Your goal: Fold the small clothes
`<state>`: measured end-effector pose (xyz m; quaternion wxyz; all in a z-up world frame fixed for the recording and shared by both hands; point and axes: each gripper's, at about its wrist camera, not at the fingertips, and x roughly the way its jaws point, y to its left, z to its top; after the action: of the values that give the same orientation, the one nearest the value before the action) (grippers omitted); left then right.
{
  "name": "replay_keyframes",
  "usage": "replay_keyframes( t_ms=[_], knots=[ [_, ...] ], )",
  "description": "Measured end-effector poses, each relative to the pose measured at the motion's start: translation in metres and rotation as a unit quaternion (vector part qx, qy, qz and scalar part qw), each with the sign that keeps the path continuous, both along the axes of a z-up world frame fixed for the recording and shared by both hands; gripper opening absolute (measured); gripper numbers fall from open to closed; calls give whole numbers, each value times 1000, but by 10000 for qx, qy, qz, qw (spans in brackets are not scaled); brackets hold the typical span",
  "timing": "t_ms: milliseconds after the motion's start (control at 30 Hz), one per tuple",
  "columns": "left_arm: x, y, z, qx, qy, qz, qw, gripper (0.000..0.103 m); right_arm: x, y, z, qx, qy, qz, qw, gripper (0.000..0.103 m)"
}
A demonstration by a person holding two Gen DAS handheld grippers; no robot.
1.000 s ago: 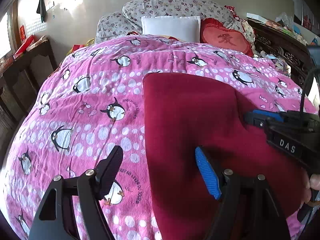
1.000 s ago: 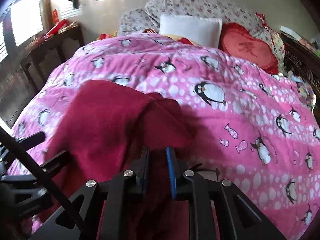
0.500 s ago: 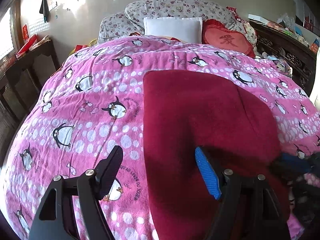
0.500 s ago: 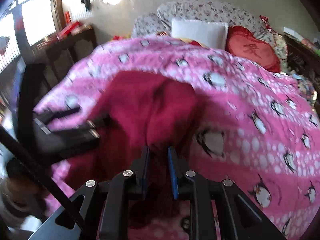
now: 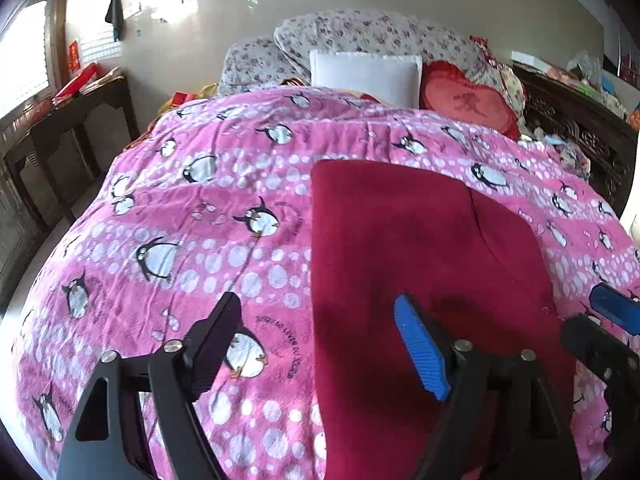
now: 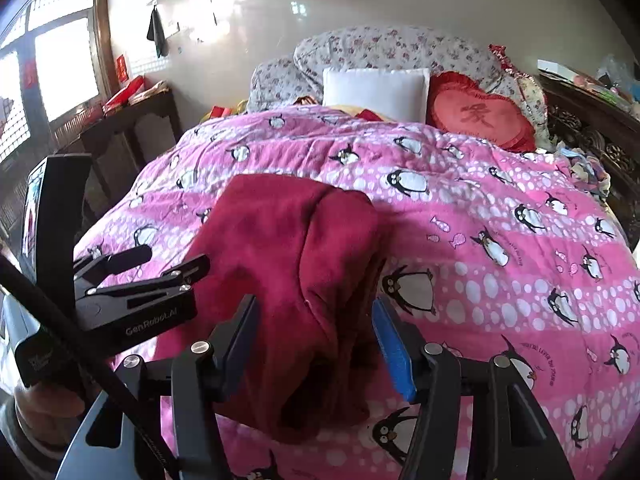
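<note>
A dark red garment [image 5: 404, 264] lies folded lengthwise on the pink penguin bedspread [image 5: 208, 216]. It also shows in the right wrist view [image 6: 296, 280], with a thick fold along its right side. My left gripper [image 5: 320, 344] is open and empty, hovering over the garment's near left edge. My right gripper [image 6: 316, 340] is open and empty, its jaws either side of the garment's near end. The left gripper [image 6: 152, 268] shows at the left of the right wrist view. The right gripper's fingertip [image 5: 616, 312] shows at the right edge of the left wrist view.
A white pillow [image 5: 364, 76], a red heart cushion [image 5: 468, 104] and floral pillows [image 5: 360, 36] lie at the head of the bed. A dark wooden table [image 5: 68, 128] stands to the left. A carved dark headboard with clutter [image 5: 576, 128] runs along the right.
My right gripper has let go of the red garment and opened, and it has drawn back toward the near edge. The left gripper stayed open and rose slightly.
</note>
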<state>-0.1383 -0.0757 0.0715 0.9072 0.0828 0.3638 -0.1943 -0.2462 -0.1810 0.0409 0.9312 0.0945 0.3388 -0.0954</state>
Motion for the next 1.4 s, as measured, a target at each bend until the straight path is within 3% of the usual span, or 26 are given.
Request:
replay_keyframes(
  t_ms=[267,733,1400],
  knots=[
    [-9,11,8,-85,-171,90,9998,86,2,2,-1,25,20,-158,9999,69],
    [-13,10,8,-109,-44,20,9999,86,1,-1,-1,-160,1,-380,9992,80],
    [-16,10,9,-64,-49,-10,10000,86,3,-3,-1,-71,5,-411,9991,83]
  ],
)
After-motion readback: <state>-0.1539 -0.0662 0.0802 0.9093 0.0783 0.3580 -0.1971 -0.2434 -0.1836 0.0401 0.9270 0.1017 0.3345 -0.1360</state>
